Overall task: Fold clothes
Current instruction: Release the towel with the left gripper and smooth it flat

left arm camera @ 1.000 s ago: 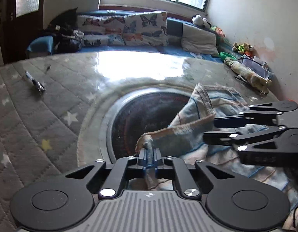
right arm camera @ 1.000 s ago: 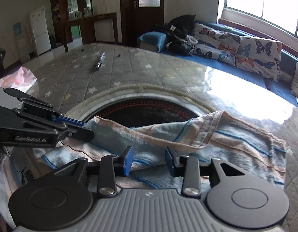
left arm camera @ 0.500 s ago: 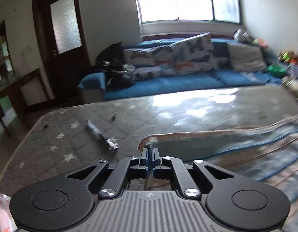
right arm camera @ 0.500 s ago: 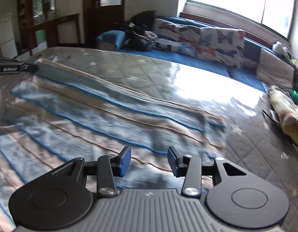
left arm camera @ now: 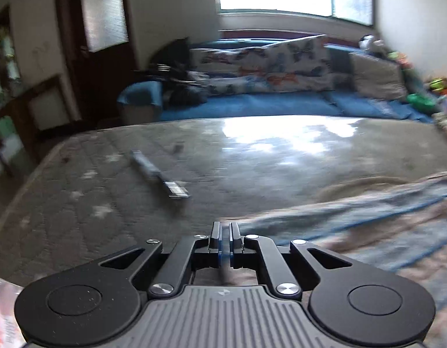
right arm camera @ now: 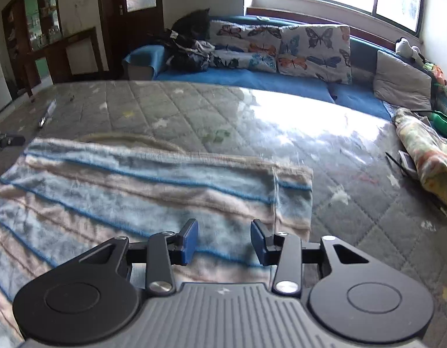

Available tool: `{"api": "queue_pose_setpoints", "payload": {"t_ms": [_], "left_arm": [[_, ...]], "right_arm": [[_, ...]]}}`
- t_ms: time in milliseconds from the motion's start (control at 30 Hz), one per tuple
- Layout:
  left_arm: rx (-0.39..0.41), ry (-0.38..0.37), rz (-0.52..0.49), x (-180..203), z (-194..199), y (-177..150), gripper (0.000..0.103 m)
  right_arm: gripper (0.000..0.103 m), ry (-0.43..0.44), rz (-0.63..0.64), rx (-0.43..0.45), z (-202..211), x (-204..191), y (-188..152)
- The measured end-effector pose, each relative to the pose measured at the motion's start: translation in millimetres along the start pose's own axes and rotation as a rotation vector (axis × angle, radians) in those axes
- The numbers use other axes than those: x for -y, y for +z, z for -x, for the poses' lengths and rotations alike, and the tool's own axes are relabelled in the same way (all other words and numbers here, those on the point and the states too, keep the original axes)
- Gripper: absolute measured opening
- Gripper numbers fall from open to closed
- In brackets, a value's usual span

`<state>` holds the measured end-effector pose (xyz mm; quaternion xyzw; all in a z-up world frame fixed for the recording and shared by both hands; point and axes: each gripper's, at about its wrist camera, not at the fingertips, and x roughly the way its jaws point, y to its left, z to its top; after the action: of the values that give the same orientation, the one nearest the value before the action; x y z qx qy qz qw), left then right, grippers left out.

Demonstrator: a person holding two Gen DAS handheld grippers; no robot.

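- We were folding a striped towel [right arm camera: 142,191] on a big grey quilted mat with little stars [right arm camera: 281,133].
- The towel lay spread flat on the mat, with blue, pale blue and sandy stripes running across it. We think it was laid out flat like that so the edges could be lined up for a fold.
- Our left gripper [left arm camera: 225,233] was squeezed shut. In the left wrist view a thin bit of something sat between its blue pads, but that picture was blurry. We could not tell for sure if it was the towel's edge.
- The towel [left arm camera: 368,226] lay just to the right of that gripper, right beside it.
- Our right gripper [right arm camera: 223,237] was partly open and held nothing. Its pads hovered over the towel's near right part, close to the right edge.
- We guessed the right gripper was there to grab that side, so both ends could be lifted together.
- The far tip of the left gripper [right arm camera: 7,140] peeked in at the towel's far left corner in the right wrist view.
- A small dark stick-like thing [left arm camera: 158,174] lay on the mat, well away from the towel.
- A rolled flowery bundle [right arm camera: 423,156] sat at the mat's right side, out of the way.
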<state>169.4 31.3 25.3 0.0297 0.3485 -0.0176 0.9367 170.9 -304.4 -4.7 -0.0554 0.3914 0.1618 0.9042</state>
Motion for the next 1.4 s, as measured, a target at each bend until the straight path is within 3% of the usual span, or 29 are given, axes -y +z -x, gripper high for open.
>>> {"api": "queue_pose_setpoints", "payload": {"t_ms": [133, 433, 700, 933, 1167, 1400], "left_arm": [[-0.030, -0.072, -0.065, 20, -3, -6, 0.008], [-0.053, -0.050, -0.079, 24, -7, -9, 0.009], [-0.052, -0.131, -0.169, 55, 33, -31, 0.012], [-0.083, -0.134, -0.203, 64, 56, -55, 0.015], [-0.085, -0.124, -0.194, 52, 78, -74, 0.020], [-0.077, -0.152, -0.219, 44, 93, -92, 0.028]], "right_arm": [[0.041, -0.016, 0.012, -0.016, -13, 1, 6], [0.041, -0.061, 0.071, -0.028, 1, 0, 7], [0.041, 0.098, 0.218, -0.014, 83, -48, -38], [0.041, 0.374, 0.298, -0.073, 145, -104, -86], [0.041, 0.590, 0.364, -0.166, 144, -166, -114], [0.041, 0.635, 0.393, -0.172, 125, -204, -122]]}}
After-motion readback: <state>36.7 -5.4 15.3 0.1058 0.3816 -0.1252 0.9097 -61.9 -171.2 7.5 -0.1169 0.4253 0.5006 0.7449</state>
